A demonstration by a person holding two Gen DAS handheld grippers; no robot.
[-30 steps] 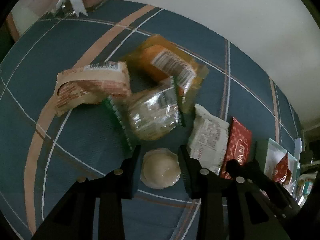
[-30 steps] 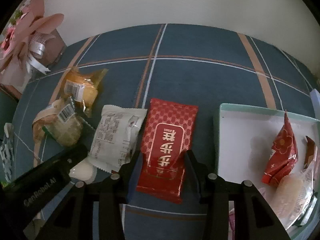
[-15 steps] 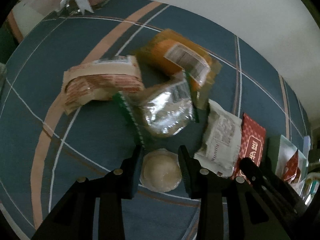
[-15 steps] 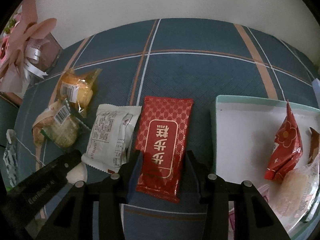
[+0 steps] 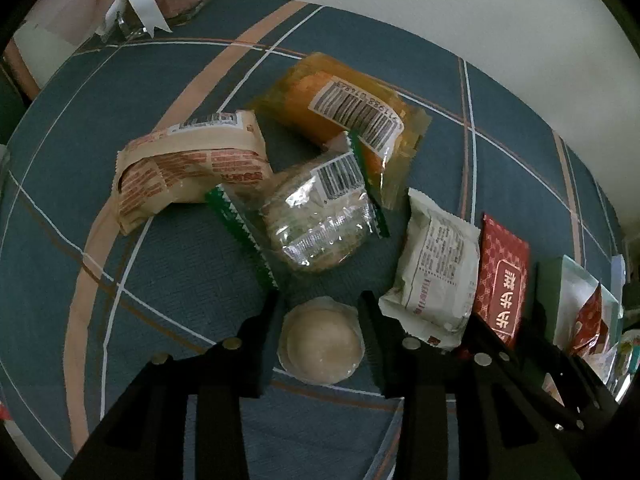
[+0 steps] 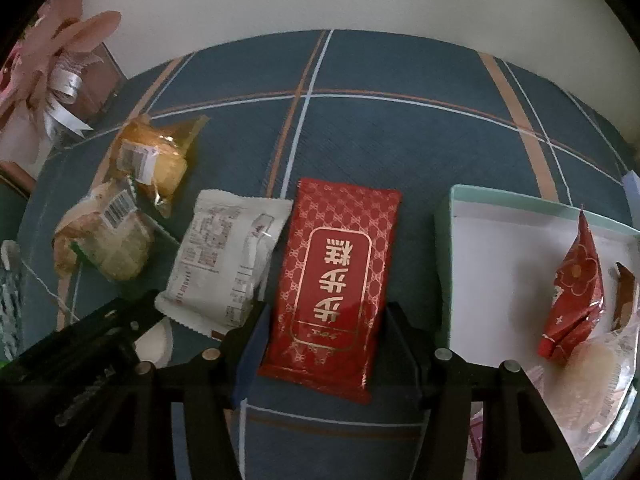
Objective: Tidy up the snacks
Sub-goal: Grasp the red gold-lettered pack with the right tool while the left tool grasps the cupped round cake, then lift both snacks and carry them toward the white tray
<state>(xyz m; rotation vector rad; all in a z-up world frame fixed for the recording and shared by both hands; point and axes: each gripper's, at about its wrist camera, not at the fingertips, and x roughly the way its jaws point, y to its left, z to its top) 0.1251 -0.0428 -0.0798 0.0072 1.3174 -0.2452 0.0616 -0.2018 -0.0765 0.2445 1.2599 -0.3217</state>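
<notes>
Opening right tool, jaws now clear of red packet.

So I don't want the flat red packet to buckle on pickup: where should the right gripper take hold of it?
Grip the red packet across its narrow width near the close end, coming from above. It lies flat on the cloth, long axis pointing away, and the right gripper already straddles that end; its jaws have just been opening and stand clear of the long edges. The white packet overlaps the far left edge.
</notes>
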